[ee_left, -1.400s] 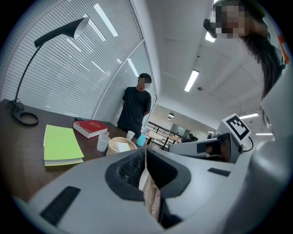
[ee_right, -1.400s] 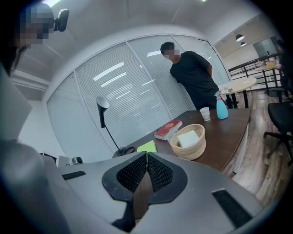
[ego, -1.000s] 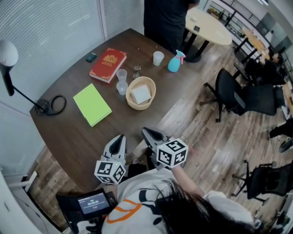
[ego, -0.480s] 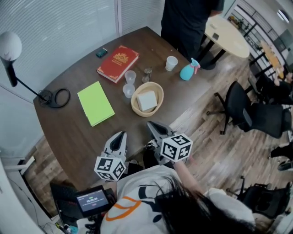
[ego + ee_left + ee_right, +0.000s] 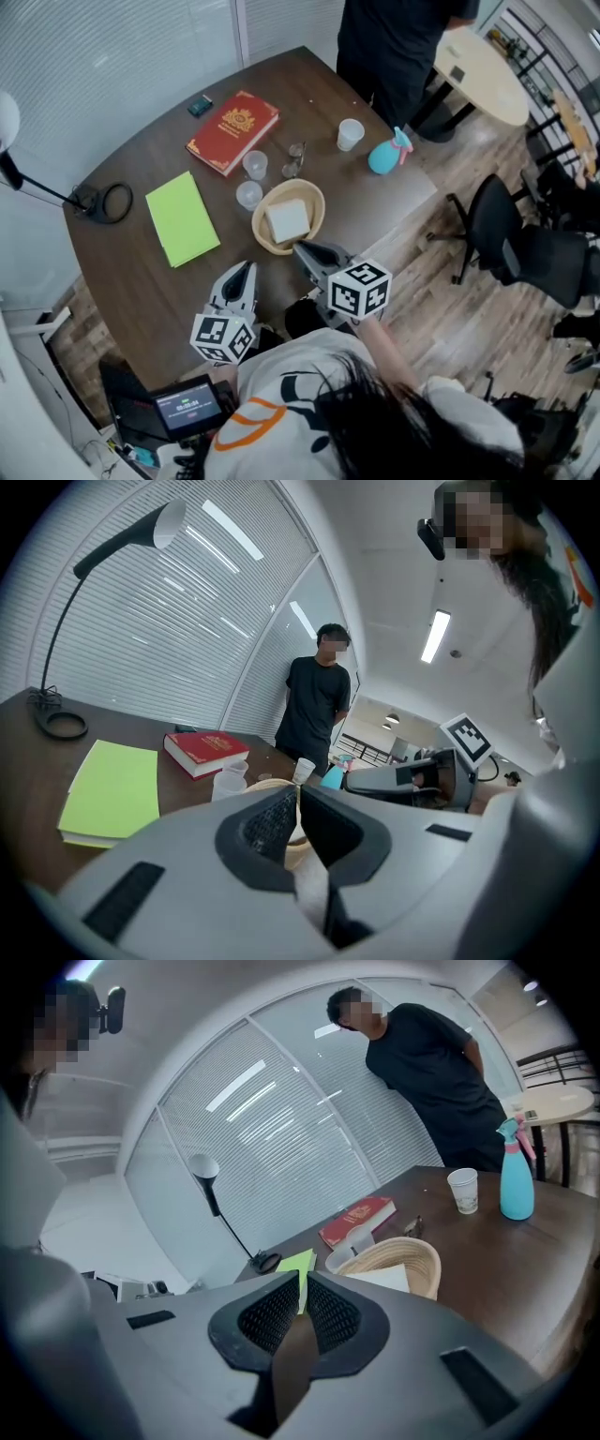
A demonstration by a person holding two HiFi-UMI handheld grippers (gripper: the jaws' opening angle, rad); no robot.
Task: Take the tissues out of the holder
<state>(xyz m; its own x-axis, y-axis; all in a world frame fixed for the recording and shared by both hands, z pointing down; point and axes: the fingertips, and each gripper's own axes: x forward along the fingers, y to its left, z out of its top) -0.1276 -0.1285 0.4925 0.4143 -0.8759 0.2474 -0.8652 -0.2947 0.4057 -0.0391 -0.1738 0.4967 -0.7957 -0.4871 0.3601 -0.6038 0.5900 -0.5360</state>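
A round woven basket (image 5: 265,234) (image 5: 412,1258) (image 5: 255,785) stands near the middle of the dark brown table (image 5: 150,291), with a white stack of tissues (image 5: 287,221) (image 5: 381,1279) inside it. My right gripper (image 5: 302,249) (image 5: 301,1288) is shut and empty, its tips close to the basket's near rim. My left gripper (image 5: 244,272) (image 5: 296,803) is also shut with nothing in it, a little left of and nearer than the basket.
A green notebook (image 5: 181,218), a red book (image 5: 232,130), two clear cups (image 5: 251,178), a white paper cup (image 5: 350,133) and a teal spray bottle (image 5: 384,157) lie on the table. A desk lamp base (image 5: 111,201) sits at left. A person in black (image 5: 398,42) stands at the far edge.
Both grippers have moved forward over the table edge toward the basket; the right one's tips have drawn up close to its near rim. The jaws of both stay shut.
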